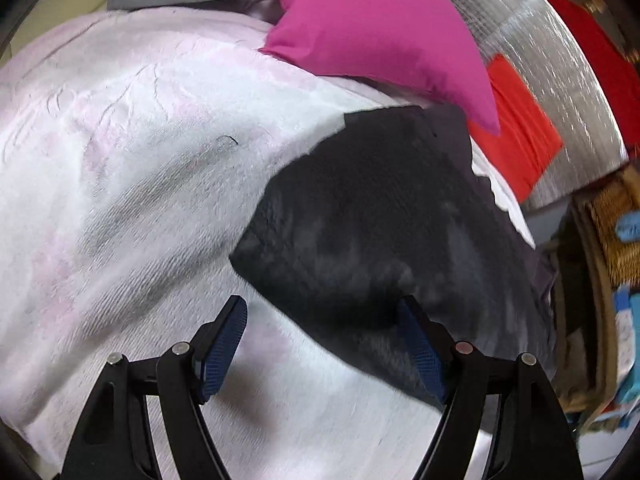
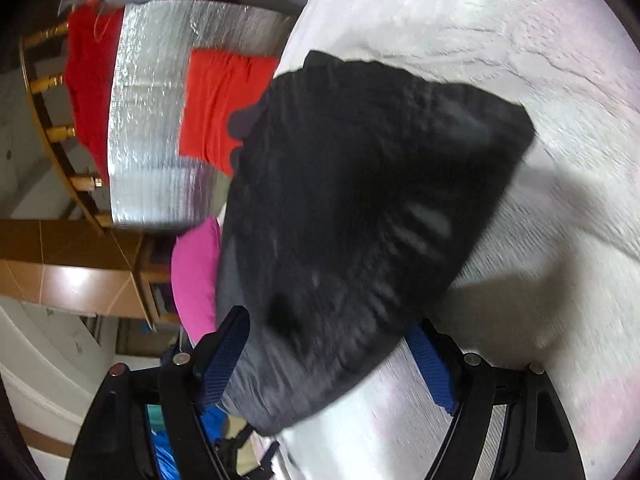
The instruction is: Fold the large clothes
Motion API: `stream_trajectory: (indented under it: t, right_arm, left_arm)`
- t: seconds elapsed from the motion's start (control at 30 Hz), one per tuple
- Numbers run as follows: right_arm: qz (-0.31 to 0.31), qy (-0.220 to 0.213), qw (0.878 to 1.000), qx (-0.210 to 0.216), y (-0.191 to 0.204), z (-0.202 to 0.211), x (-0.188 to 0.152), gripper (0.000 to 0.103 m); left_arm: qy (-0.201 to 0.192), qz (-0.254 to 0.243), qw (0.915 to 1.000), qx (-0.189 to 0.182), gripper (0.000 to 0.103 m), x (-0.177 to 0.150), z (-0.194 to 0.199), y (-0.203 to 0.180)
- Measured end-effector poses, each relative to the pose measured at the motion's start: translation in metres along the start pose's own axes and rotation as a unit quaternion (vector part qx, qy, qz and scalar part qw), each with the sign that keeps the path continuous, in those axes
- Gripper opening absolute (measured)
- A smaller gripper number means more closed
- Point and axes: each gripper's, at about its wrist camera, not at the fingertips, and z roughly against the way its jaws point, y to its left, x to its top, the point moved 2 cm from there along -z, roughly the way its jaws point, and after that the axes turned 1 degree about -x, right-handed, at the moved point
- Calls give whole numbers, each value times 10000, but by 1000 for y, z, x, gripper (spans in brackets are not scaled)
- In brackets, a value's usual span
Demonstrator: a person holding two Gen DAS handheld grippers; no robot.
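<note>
Left wrist view: left tool open, right tool open too, nothing gripped. Folded black soft fabric garment just ahead; limp, prob light — pinch an edge/corner.

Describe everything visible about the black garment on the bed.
The black garment is a dark, soft, slightly fuzzy fabric, blurred in both views. It lies bunched in a roughly folded, angular heap on the white-pink textured bedspread, near the bed's edge, beside a magenta pillow. The open left gripper and open right gripper each have part of it between their fingers; whether they touch it is unclear.
</note>
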Motion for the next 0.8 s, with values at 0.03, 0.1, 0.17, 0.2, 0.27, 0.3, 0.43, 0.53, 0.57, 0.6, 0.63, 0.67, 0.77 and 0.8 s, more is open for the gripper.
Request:
stream_trajectory:
  t: [0.03, 0.1, 0.17, 0.2, 0.27, 0.3, 0.43, 0.53, 0.57, 0.6, 0.63, 0.67, 0.77, 0.8]
  right_arm:
    - [-16, -33, 10000, 10, 2, -3, 2, 83]
    - [-23, -110, 9999, 15, 4, -8, 6, 84]
    - [-29, -169, 9998, 51, 8, -11, 8, 84]
    - [-39, -192, 9998, 73, 9, -13, 10, 84]
    - [-36, -224, 9997, 95, 13, -18, 15, 84]
    - [-7, -243, 9997, 65, 15, -22, 17, 84]
    - [210, -307, 9992, -122, 24, -29, 19, 84]
    - [528, -350, 9971, -424, 33, -34, 16, 82]
    - [641, -371, 9957, -552, 35, -36, 14, 80]
    - [756, -401, 9939, -698, 37, -37, 13, 74]
    - [821, -420, 9927, -776, 37, -38, 13, 69]
    - [872, -438, 9918, -821, 37, -39, 13, 67]
    - [911, -452, 9912, -851, 39, -40, 12, 65]
    - [906, -448, 9912, -852, 40, -40, 12, 65]
  left_arm:
    - [-17, 50, 10000, -24, 78, 2, 0, 2]
    - [-62, 128, 9999, -51, 78, 6, -2, 4]
    - [-103, 173, 9998, -30, 78, 9, -5, 4]
    - [-138, 188, 9997, 9, 78, 10, -7, 3]
    - [-252, 116, 9995, 138, 78, 9, -4, 1]
    - [-318, 40, 9992, 220, 78, 9, -5, -3]
    - [-715, -497, 9933, 756, 78, 5, -7, -24]
    - [-913, -849, 9865, 1063, 78, 1, -7, -35]
    - [-948, -921, 9849, 1122, 78, 1, -7, -37]
    - [-978, -979, 9834, 1171, 78, 1, -8, -39]
    - [-1004, -1020, 9823, 1208, 78, 1, -8, -41]
    - [-1021, -1046, 9816, 1231, 78, 2, -9, -43]
    - [-1074, -1153, 9784, 1337, 78, 2, -10, -46]
    - [-1099, -1202, 9770, 1379, 78, 2, -10, -48]
